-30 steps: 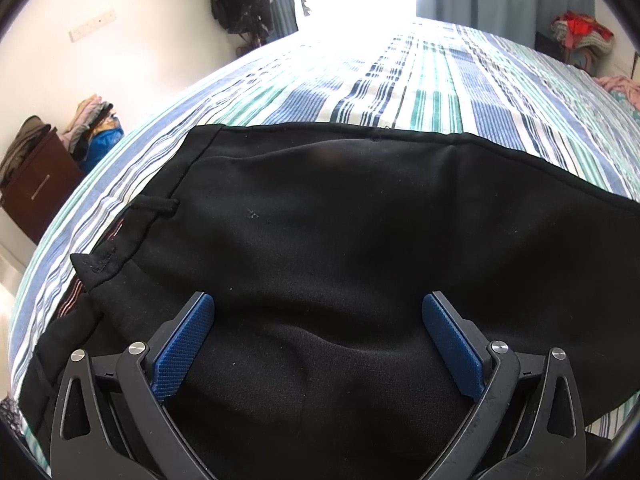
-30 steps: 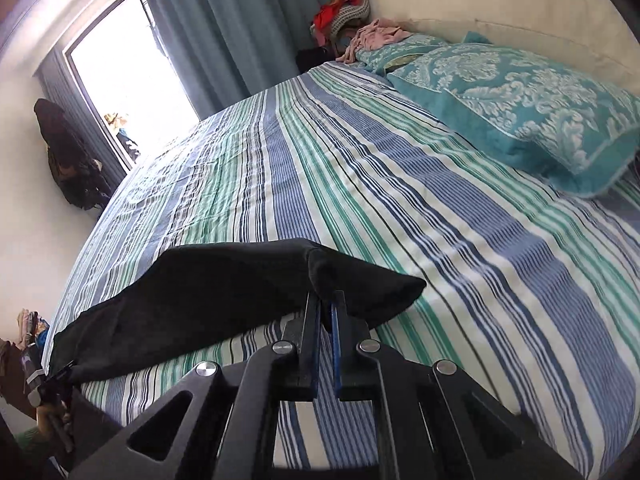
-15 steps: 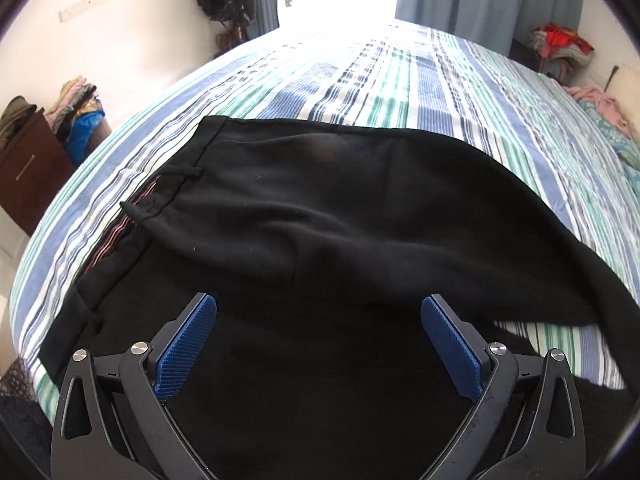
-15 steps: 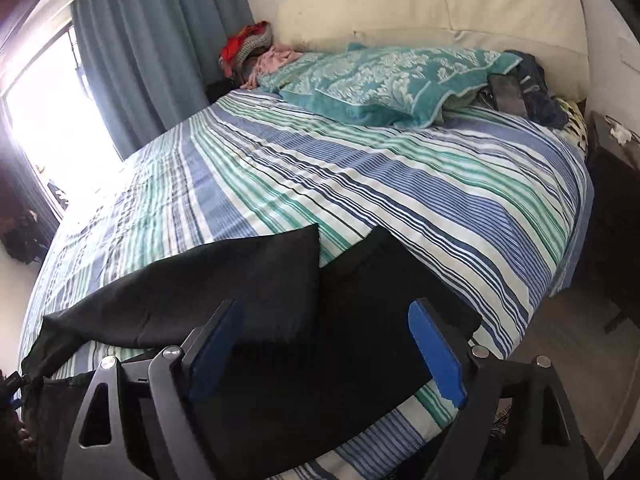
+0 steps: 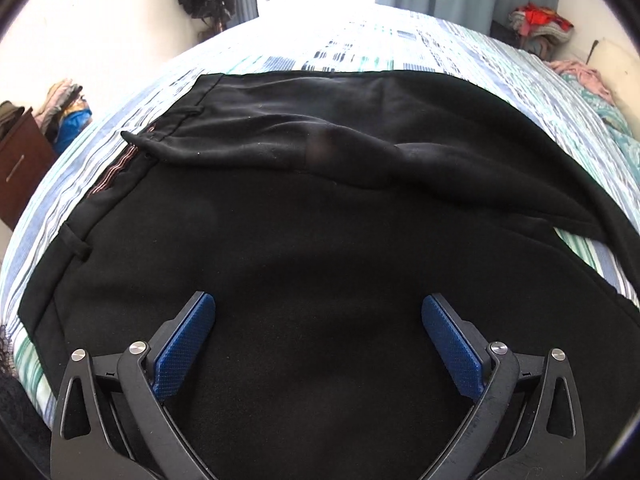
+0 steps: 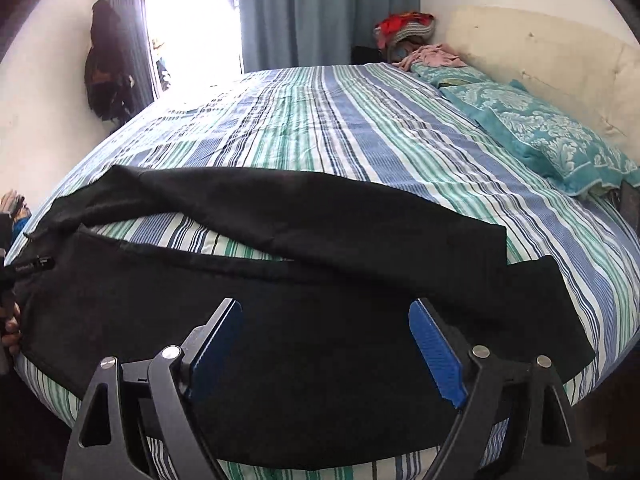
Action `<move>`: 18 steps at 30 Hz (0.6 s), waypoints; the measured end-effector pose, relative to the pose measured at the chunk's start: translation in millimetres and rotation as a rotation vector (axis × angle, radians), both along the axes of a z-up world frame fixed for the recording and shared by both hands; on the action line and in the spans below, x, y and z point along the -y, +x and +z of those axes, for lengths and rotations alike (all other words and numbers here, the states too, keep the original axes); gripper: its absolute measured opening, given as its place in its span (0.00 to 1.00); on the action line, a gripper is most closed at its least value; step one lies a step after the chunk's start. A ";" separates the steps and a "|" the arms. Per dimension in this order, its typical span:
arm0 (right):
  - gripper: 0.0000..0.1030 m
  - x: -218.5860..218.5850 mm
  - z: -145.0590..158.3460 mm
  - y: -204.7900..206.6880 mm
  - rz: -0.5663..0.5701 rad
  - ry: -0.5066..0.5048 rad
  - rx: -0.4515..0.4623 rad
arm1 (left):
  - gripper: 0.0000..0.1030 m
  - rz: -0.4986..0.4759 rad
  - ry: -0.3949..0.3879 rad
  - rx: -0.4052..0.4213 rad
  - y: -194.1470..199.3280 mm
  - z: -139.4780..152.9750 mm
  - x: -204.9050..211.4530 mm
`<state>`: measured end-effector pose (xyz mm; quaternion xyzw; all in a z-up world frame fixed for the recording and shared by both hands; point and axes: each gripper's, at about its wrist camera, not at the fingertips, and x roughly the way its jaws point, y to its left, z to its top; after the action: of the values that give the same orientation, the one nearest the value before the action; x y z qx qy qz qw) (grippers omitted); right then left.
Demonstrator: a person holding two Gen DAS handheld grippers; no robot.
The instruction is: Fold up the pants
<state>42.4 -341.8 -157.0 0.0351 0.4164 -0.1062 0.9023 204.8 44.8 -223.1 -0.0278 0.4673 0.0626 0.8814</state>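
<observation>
Black pants (image 5: 320, 216) lie spread on the striped bed, waistband to the left with a belt loop and striped inner band. In the right wrist view the pants (image 6: 340, 216) show both legs side by side, the far leg slightly apart from the near one, hems to the right. My left gripper (image 5: 318, 344) is open and empty above the near part of the seat. My right gripper (image 6: 326, 348) is open and empty above the near leg.
The striped bedsheet (image 6: 320, 120) stretches far beyond the pants. Teal pillows (image 6: 540, 128) and a cream headboard (image 6: 540, 56) are at the right. A brown dresser (image 5: 20, 152) with clothes stands left of the bed. The bed's near edge lies just below the grippers.
My right gripper has let go of the pants leg and opened, then drawn back. The far leg now lies flat on the bed. My left gripper has pulled back, showing more of the waistband.
</observation>
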 end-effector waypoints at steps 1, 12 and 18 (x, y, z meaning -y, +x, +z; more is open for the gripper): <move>0.83 -3.1 -7.2 1.8 0.015 0.003 -0.027 | 1.00 -0.001 0.004 0.007 -1.1 -0.9 1.3; 1.00 22.2 -51.5 0.5 -0.004 0.255 -0.118 | 1.00 -0.001 0.015 0.047 -5.5 -2.9 2.4; 0.99 59.5 -27.4 -19.5 -0.120 0.543 0.087 | 1.00 0.000 0.019 0.053 -6.7 -3.2 2.7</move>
<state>22.9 -401.2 -184.4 0.3047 0.3878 -0.0421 0.8689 198.1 42.1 -226.3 -0.0210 0.4433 0.0661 0.8937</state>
